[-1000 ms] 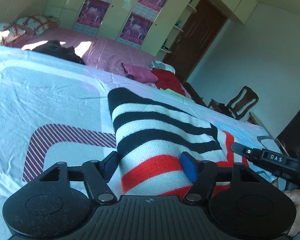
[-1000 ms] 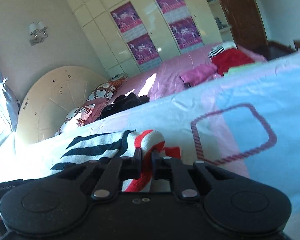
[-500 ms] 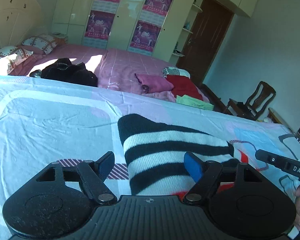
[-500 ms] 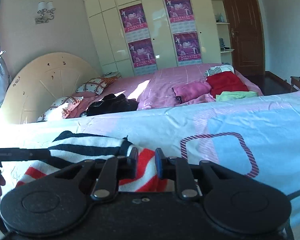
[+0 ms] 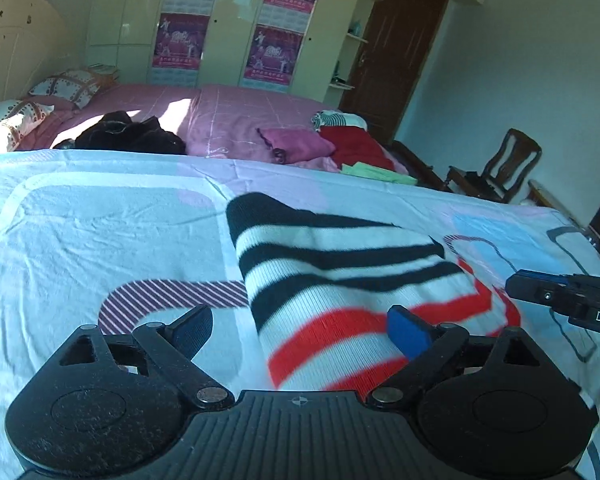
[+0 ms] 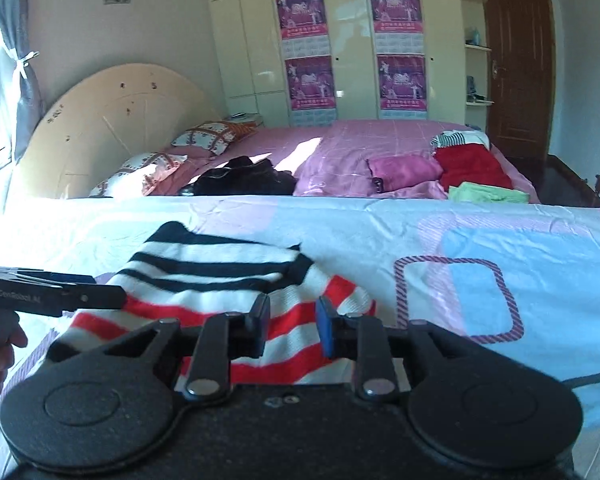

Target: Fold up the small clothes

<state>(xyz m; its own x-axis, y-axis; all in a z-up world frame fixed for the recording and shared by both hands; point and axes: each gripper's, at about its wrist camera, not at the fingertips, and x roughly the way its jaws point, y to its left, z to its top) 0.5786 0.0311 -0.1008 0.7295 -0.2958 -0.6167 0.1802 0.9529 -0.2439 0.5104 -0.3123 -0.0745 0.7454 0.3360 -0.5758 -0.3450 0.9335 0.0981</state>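
A small knitted sweater (image 5: 340, 276) with black, white and red stripes lies folded on the pale blue and pink bed sheet (image 5: 100, 232). My left gripper (image 5: 304, 330) hovers over its near left edge. Its jaws are opening wide; fabric lies between them but the pads do not press on it. In the right wrist view the sweater (image 6: 220, 268) lies just ahead of my right gripper (image 6: 293, 322). Its jaws are opening, with a narrow gap and red-striped fabric showing through below, not gripped. Each gripper shows at the edge of the other's view: right gripper (image 5: 560, 300), left gripper (image 6: 52, 294).
Beyond the sheet stands a pink bed (image 6: 360, 140) with a black garment (image 6: 244, 178) and pink (image 6: 404, 168), red (image 6: 472, 166) and green (image 6: 488, 194) folded clothes. A wooden chair (image 5: 500, 168) stands at the right; wardrobe and door are behind.
Both grippers have opened and let go of the sweater, the left widely, the right a little. Both have rolled level and drawn back; the sweater now lies flat on the sheet.
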